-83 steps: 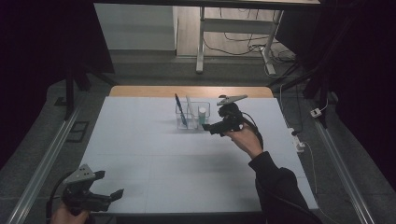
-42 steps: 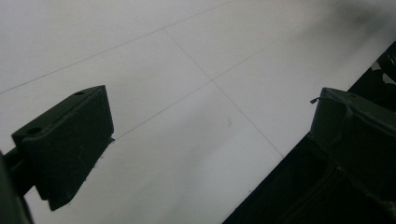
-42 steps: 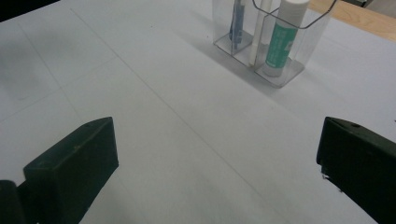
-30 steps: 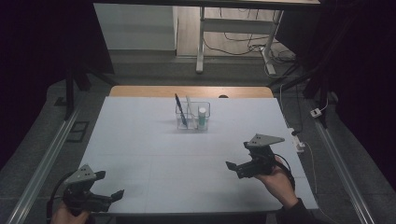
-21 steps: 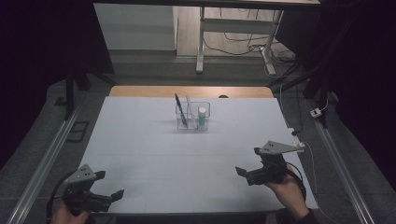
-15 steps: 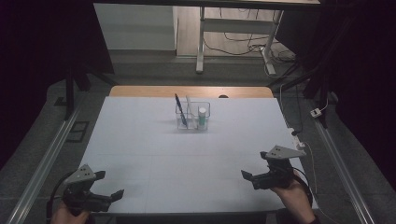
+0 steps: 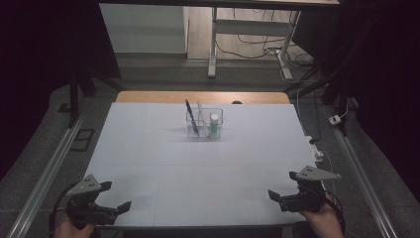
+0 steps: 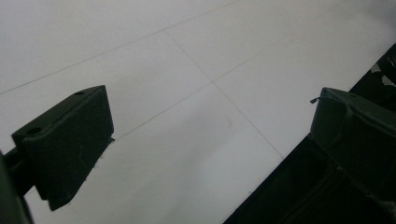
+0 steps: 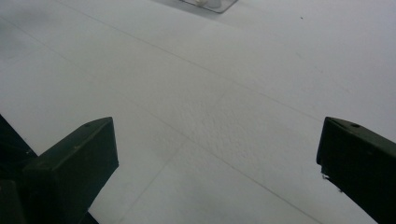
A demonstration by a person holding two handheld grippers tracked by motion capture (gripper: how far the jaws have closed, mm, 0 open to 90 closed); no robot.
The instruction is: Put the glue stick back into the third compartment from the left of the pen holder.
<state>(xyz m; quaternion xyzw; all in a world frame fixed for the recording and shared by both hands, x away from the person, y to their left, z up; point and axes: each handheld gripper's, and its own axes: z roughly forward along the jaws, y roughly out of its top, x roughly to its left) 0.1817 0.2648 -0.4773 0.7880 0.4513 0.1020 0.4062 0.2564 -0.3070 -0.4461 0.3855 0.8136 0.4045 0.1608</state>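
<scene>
Right claw (image 7: 275, 196) released, pulled back from clear organizer (image 7: 204, 122) to near table edge, left claw (image 7: 124, 206) released, unmoved

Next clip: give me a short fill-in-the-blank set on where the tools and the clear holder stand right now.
1. Both tools, left and right, have their jaws ____.
2. The clear holder stands near the table's ____ edge.
3. A dark pen leans in the holder's ____ compartment.
4. The white bottle in the holder stands ____.

Missing words: open; far; left; upright
</scene>
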